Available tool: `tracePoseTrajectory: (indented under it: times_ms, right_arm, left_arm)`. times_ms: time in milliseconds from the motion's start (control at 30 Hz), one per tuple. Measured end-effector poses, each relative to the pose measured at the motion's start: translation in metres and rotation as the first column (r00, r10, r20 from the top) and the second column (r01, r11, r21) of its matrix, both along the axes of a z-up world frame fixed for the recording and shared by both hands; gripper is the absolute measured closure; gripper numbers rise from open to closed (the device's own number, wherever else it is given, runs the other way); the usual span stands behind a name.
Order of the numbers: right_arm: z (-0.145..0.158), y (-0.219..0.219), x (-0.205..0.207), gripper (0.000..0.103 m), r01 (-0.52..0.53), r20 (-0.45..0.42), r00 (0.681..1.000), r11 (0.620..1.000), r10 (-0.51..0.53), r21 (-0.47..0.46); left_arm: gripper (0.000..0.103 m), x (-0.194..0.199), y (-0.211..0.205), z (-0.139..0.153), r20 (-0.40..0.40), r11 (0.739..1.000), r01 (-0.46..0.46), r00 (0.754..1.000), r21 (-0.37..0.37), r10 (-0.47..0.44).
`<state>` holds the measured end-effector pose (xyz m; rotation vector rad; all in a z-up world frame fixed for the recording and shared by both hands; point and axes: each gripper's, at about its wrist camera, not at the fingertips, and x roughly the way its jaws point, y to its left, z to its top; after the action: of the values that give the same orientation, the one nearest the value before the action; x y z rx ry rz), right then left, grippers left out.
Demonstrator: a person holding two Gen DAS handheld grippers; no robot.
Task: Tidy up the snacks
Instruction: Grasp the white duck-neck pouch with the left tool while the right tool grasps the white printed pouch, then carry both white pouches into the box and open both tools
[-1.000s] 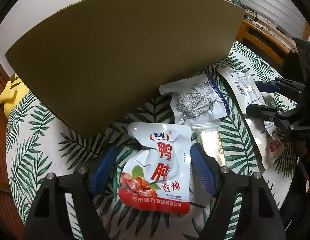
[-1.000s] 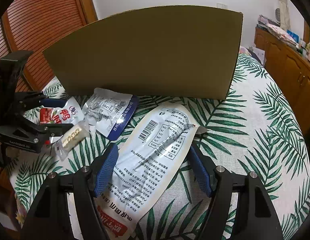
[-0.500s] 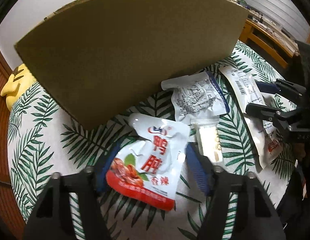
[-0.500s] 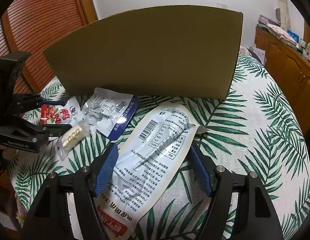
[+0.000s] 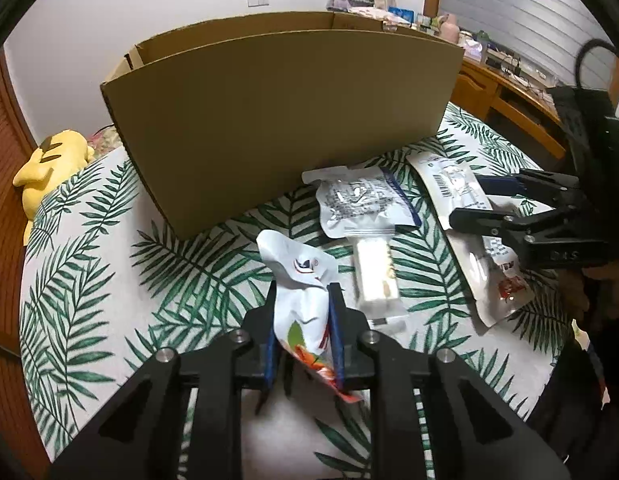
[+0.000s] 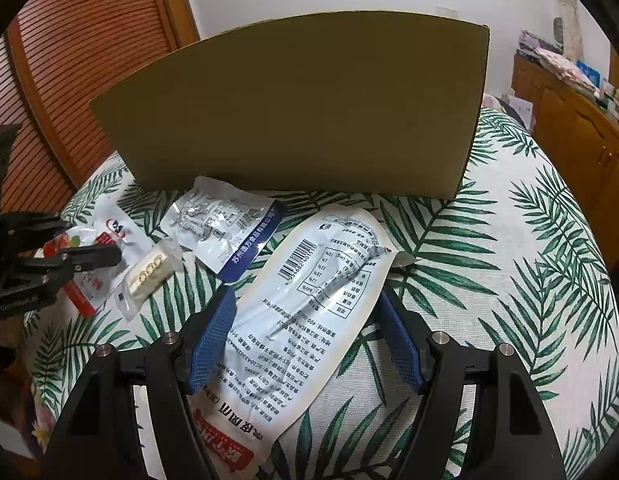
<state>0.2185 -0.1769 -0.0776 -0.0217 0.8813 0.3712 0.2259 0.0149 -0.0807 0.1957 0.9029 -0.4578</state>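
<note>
White-and-red snack pouch (image 5: 305,316) crumpled between left gripper (image 5: 302,322) jaws, clamped, just in front of cardboard box (image 5: 285,120); right gripper (image 6: 307,338) jaws wide apart, straddling long white pouch (image 6: 309,312) flat on leaf-print table (image 6: 509,280); silver pouch (image 6: 225,228) and small clear packet (image 6: 149,276) lie between them.
</note>
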Motion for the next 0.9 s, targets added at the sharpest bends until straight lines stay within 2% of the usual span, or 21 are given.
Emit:
tracePoseTrajectory:
  times_ms: [100,167,233,267,333,533,900]
  right_arm:
    - [0.000,0.000,0.000,0.035,0.008,0.003,1.000,1.000,-0.008,-0.002]
    - [0.001,-0.001,-0.001,0.054,0.009,0.009,1.000,1.000,-0.009,-0.003]
    - [0.002,0.000,-0.001,0.059,0.004,0.014,1.000,1.000,-0.003,-0.004]
    - [0.003,0.000,-0.002,0.067,0.002,0.022,1.000,1.000,-0.002,-0.003]
    - [0.006,-0.001,-0.003,0.074,0.014,0.043,0.999,1.000,-0.014,0.000]
    - [0.014,-0.010,-0.009,0.083,0.007,0.049,0.999,0.999,-0.009,0.048]
    - [0.038,-0.019,-0.024,0.090,-0.003,0.104,0.995,0.995,-0.007,0.101]
  left_arm:
    - [0.085,-0.009,0.001,0.004,0.037,1.000,-0.019,0.999,-0.016,0.020]
    - [0.085,-0.014,0.004,0.010,0.064,0.999,-0.036,0.997,-0.026,0.038]
    - [0.084,-0.021,0.006,0.016,0.093,0.998,-0.053,0.994,-0.043,0.057]
    - [0.084,-0.023,0.008,0.018,0.104,0.997,-0.058,0.993,-0.047,0.062]
    - [0.084,-0.028,0.009,0.023,0.124,0.996,-0.062,0.990,-0.062,0.070]
    - [0.084,-0.041,0.010,0.035,0.159,0.992,-0.069,0.983,-0.108,0.086]
    - [0.084,-0.047,0.002,0.044,0.186,0.988,-0.060,0.979,-0.143,0.086]
